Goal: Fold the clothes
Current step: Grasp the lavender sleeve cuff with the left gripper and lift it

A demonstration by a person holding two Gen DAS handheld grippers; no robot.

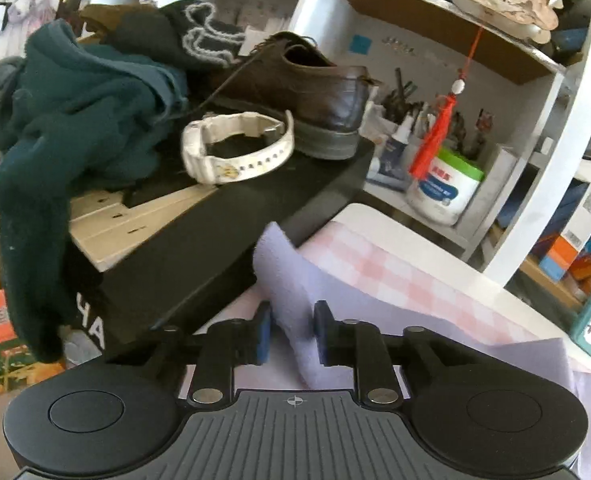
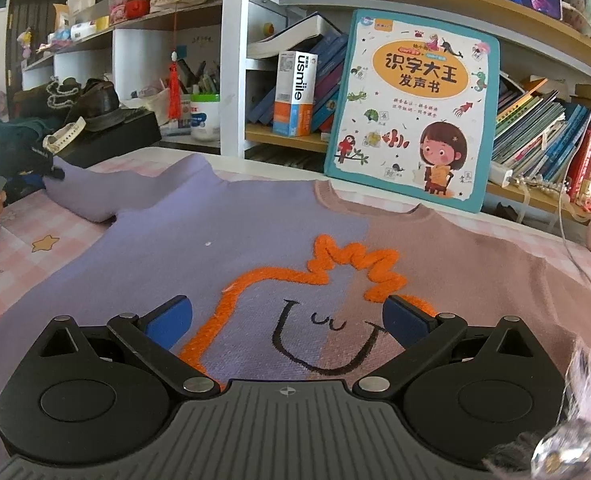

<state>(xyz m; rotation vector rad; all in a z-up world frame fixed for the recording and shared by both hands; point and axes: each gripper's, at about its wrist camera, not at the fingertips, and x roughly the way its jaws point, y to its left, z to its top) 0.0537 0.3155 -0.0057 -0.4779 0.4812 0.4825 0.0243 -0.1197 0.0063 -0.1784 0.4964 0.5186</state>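
A child's sweater [image 2: 255, 232], half lilac and half dusty pink with an orange outline and a smiling face, lies flat on the pink checked tabletop [image 2: 15, 232]. My right gripper [image 2: 287, 316] hovers wide open over the sweater's chest, holding nothing. The left lilac sleeve [image 1: 291, 280] runs up between my left gripper's blue pads [image 1: 262, 334]. My left gripper [image 1: 293, 334] is narrowly open around the sleeve, with a gap left on both sides. In the right wrist view the left gripper [image 2: 51, 170] sits at the sleeve's end [image 2: 95, 196].
A black box [image 1: 223, 240] stands just beyond the sleeve, carrying a brown shoe [image 1: 307, 88], a white watch [image 1: 235, 148] and dark green clothes [image 1: 75, 120]. Shelves with jars and a red tassel [image 1: 435, 136] lie behind. A picture book [image 2: 411, 108] leans at the table's back edge.
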